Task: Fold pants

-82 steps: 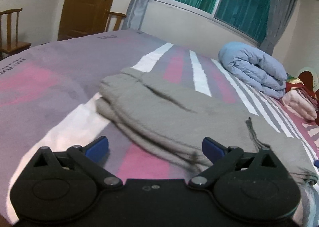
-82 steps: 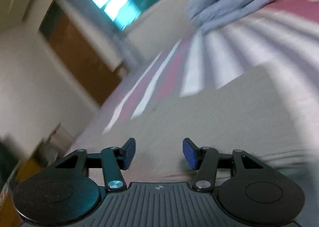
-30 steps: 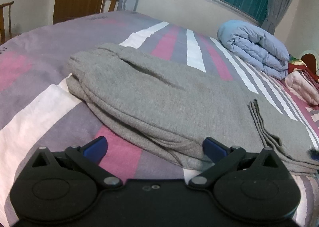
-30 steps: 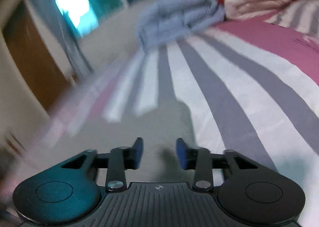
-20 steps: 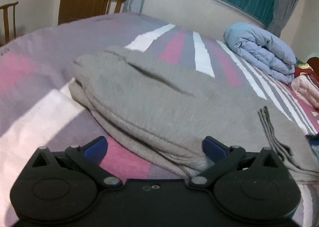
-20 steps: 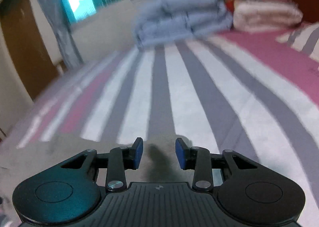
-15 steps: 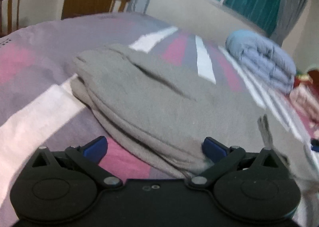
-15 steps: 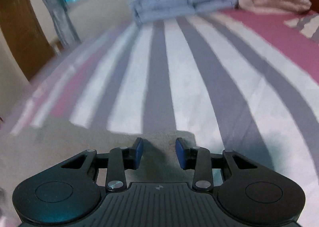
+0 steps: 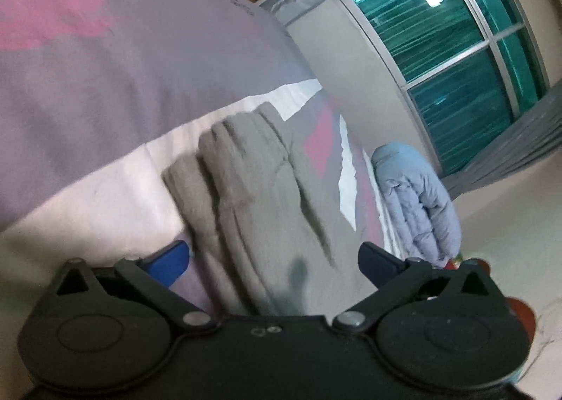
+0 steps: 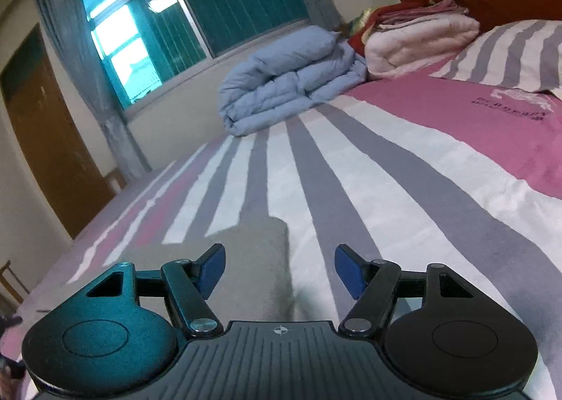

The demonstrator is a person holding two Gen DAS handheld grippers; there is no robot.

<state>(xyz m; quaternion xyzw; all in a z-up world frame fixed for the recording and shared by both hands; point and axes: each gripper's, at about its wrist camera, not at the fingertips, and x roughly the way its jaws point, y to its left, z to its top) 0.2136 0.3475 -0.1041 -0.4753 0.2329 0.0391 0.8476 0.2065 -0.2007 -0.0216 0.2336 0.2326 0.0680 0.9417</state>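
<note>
Right wrist view: the right hand-held gripper (image 10: 280,268), jaws just opened, is seen released above the pants (image 10: 261,259) on the bed (image 10: 404,189). The left hand-held gripper (image 9: 273,261) is open, empty. Another fold is judged next.

My right gripper (image 10: 280,270) has just been opening; its blue pads stand apart, gripping nothing. My left gripper (image 9: 274,261) is rolled sideways, jaws spread wide, pads pressing nothing.
</note>
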